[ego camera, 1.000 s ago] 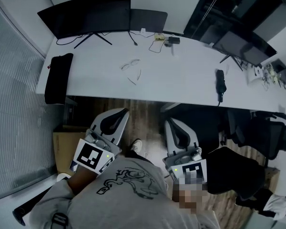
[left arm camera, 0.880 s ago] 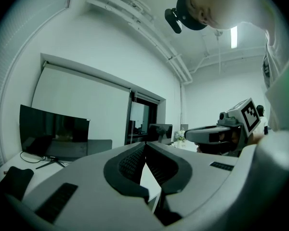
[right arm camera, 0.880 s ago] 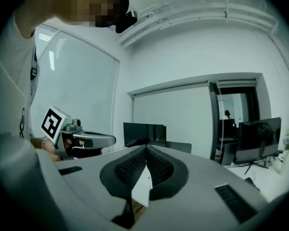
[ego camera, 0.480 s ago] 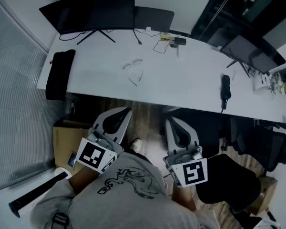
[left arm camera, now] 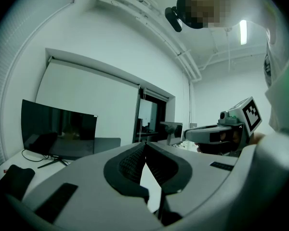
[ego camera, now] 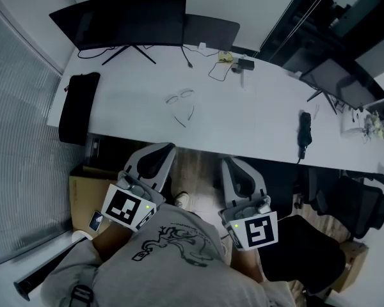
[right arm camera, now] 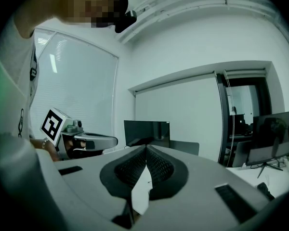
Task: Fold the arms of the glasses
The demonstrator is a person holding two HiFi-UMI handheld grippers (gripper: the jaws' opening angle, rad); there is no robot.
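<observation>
The glasses (ego camera: pixel 180 104) lie on the white desk (ego camera: pixel 256 114) with their thin arms spread open toward the desk's near edge. My left gripper (ego camera: pixel 169 148) is held short of that edge, below and slightly left of the glasses, shut and empty. My right gripper (ego camera: pixel 226 162) is beside it, below and right of the glasses, also shut with nothing in it. In the left gripper view the dark pads (left arm camera: pixel 130 163) meet at the tips of the left gripper (left arm camera: pixel 144 144). In the right gripper view the tips of the right gripper (right arm camera: pixel 146 148) are likewise closed together.
A curved monitor (ego camera: pixel 125 18) and a second dark screen (ego camera: pixel 211 31) stand at the desk's back. A black pouch (ego camera: pixel 73 107) lies at the left end, a black object (ego camera: pixel 305 130) at the right, cables (ego camera: pixel 227 62) behind. A cardboard box (ego camera: pixel 83 190) and a black chair (ego camera: pixel 355 197) are on the floor.
The desk and glasses have drawn nearer and sit lower in the head view. Both grippers came forward toward the desk's near edge, staying shut.
</observation>
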